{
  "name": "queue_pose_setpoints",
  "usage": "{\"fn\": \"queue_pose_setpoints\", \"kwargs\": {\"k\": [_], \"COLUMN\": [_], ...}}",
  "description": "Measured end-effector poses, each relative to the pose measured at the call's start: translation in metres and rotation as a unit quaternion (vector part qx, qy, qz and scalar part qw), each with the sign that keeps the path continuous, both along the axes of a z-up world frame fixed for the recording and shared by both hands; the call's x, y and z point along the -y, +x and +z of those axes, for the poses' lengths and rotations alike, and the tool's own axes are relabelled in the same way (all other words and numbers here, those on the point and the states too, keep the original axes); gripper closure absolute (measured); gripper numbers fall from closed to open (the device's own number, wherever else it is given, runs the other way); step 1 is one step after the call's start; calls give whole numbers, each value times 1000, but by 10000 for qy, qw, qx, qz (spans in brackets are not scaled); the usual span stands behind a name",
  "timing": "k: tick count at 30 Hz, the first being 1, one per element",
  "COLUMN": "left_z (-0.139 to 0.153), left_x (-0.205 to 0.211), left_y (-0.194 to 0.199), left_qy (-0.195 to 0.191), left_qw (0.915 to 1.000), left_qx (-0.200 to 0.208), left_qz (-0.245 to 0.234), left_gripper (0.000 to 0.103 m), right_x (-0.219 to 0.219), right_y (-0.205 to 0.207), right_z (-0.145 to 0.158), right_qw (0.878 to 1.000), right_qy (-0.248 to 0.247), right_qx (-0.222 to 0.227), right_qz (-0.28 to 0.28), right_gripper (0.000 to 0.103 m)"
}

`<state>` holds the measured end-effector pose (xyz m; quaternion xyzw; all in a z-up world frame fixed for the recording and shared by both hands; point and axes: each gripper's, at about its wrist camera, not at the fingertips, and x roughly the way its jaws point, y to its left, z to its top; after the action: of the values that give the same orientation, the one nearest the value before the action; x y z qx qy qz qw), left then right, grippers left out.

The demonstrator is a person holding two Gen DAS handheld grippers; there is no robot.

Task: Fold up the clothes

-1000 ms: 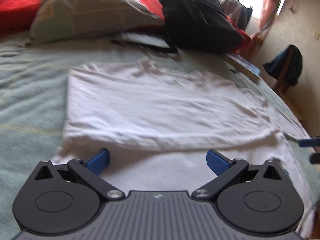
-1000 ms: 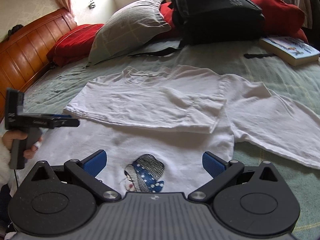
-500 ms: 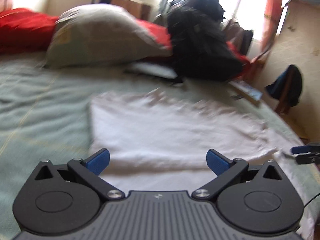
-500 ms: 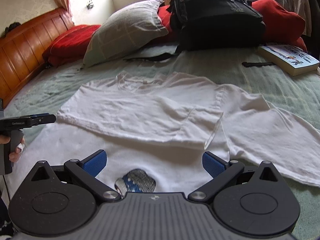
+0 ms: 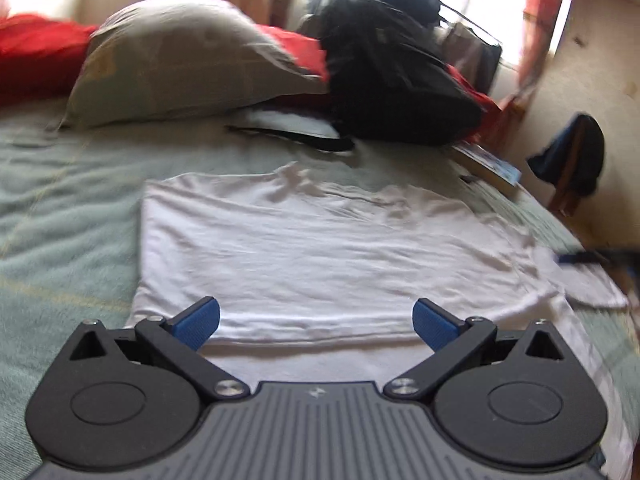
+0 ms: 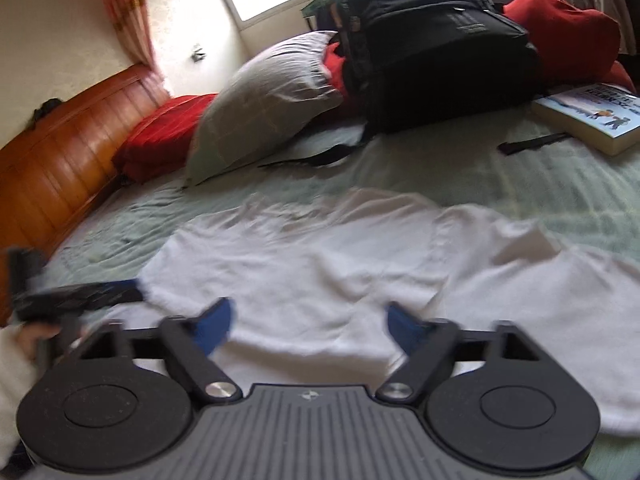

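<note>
White T-shirt [image 5: 320,240] lies flat on the green bedspread [image 5: 60,220], about mid-bed, its upper part folded down over the lower body so a doubled edge runs across just ahead of our left gripper [image 5: 316,322]. In the right wrist view the same shirt [image 6: 340,264] shows one sleeve spread out toward the right side of the bed.

Our left gripper hovers over the near hem, blue fingers [image 5: 198,322] spread wide, nothing between them. Our right gripper [image 6: 308,326] sits over the shirt's lower body; its jaws have just been closing and now stand partly apart, with only shirt cloth seen below the gap. Whether the pads touch the cloth we cannot tell; the view is blurred.

A hand [image 6: 36,332] in a pale sleeve holds the left gripper's handle at the left edge of the right view. The right gripper's tips appear in the left view, blurred, by the shirt's far right corner.

Toward the head of the bed: a grey pillow [image 6: 264,100], a red cushion [image 6: 160,136], a black backpack [image 6: 436,48] leaning on them. A book [image 6: 588,120] rests near the bed's right edge, a dark strap beside it. Wooden headboard [image 6: 60,160] stands along the left.
</note>
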<state>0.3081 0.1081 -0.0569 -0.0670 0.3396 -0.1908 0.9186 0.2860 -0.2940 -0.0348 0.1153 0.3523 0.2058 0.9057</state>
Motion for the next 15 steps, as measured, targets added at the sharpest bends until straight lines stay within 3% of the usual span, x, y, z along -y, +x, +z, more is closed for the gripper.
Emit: {"fn": "queue_pose_setpoints", "kwargs": {"k": [1, 2, 5, 9, 11, 12, 13, 15], "left_z": [0, -2, -8, -15, -15, -15, -14, -13], "left_x": [2, 3, 4, 3, 3, 3, 3, 4], "left_y": [-1, -1, 0, -1, -2, -2, -2, -2], "left_qy": [36, 30, -41, -104, -93, -85, -76, -63], "left_qw": [10000, 10000, 9999, 9997, 9997, 9997, 9997, 9997], "left_qx": [16, 0, -142, -210, -214, -221, -228, -225], "left_qz": [-34, -55, -54, -51, -58, -59, -59, -70], "left_gripper": [1, 1, 1, 1, 1, 1, 1, 1], "right_x": [4, 7, 14, 11, 2, -3, -7, -14], "right_y": [10, 20, 41, 47, 40, 36, 33, 29], "right_z": [-3, -6, -19, -37, -39, -39, -37, -32], "right_qw": [9998, 9990, 9954, 9948, 9912, 9883, 9848, 9798], "right_qy": [-136, -343, -852, -993, -1313, -1507, -1709, -1951], "right_qx": [10, 47, 157, -30, 97, 193, 287, 428], "right_qz": [-112, -268, -398, -240, -159, -142, -146, -72], "right_gripper": [46, 48, 49, 50, 60, 84, 92, 95]}}
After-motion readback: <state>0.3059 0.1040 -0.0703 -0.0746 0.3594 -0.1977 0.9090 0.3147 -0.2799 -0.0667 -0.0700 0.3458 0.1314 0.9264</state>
